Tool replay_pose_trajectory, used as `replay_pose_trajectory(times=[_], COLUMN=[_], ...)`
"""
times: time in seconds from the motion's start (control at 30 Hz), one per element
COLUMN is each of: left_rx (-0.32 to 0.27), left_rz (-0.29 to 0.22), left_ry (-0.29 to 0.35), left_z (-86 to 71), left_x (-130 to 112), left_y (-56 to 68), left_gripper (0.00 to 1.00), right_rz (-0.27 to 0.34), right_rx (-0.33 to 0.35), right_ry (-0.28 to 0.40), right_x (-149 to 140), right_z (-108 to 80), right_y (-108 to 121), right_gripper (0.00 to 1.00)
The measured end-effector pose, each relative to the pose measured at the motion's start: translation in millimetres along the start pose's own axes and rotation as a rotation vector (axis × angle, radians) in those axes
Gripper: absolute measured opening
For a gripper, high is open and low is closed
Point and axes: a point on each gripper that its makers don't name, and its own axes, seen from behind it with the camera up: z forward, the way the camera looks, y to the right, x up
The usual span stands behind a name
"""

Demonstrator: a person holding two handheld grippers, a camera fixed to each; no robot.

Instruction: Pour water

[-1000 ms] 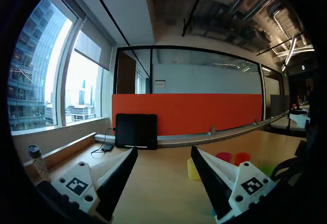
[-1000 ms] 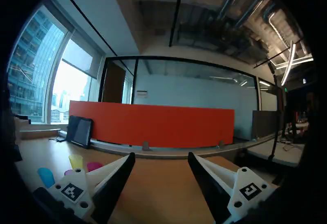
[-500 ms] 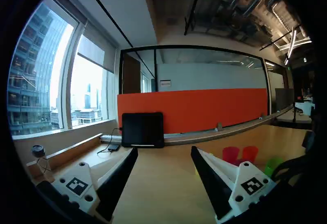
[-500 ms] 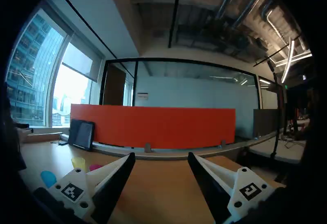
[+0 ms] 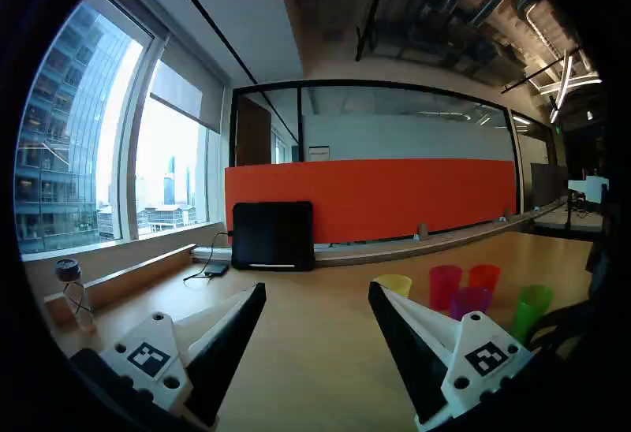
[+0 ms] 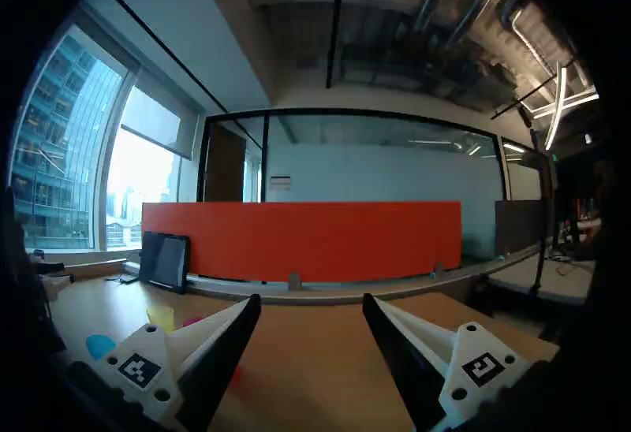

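Note:
In the left gripper view, my left gripper (image 5: 315, 290) is open above the wooden table (image 5: 315, 353), with nothing between its fingers. Right of it and farther off stand several plastic cups: yellow (image 5: 393, 284), pink (image 5: 444, 284), orange-red (image 5: 483, 276), purple (image 5: 469, 301) and green (image 5: 530, 310). My right gripper (image 6: 310, 299) is open and empty over the table (image 6: 315, 361) in the right gripper view. Off to its left are a yellow cup (image 6: 162, 318), a blue cup (image 6: 100, 346) and a pink cup (image 6: 192, 322), partly hidden behind the left finger.
A black tablet (image 5: 272, 236) leans at the table's back edge, with a cable beside it. An orange partition (image 5: 371, 199) runs along the back. A small bottle (image 5: 69, 276) stands on the window ledge at the left. The tablet (image 6: 164, 262) and partition (image 6: 308, 239) also appear in the right gripper view.
The left gripper view has shifted, so the cups now stand higher and in fuller view to the right. In the right gripper view the cups have slid lower. Both grippers stay open.

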Motion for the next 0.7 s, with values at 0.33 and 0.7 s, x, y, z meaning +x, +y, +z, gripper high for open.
replay_pose_trajectory(times=[0.33, 0.7], left_rx=[0.005, 0.011], left_rz=[-0.015, -0.039], left_ry=[-0.004, -0.019], left_z=[4.5, 6.3], left_x=[-16, -28], left_y=[-5.8, -10.8], left_gripper=[0.97, 0.97], right_rz=[-0.006, -0.014], right_rx=[0.001, 0.015], right_ry=[-0.006, -0.014], right_x=[0, -1], right_z=[0.2, 3.6], right_y=[-1, -10], right_gripper=[1.00, 1.00])
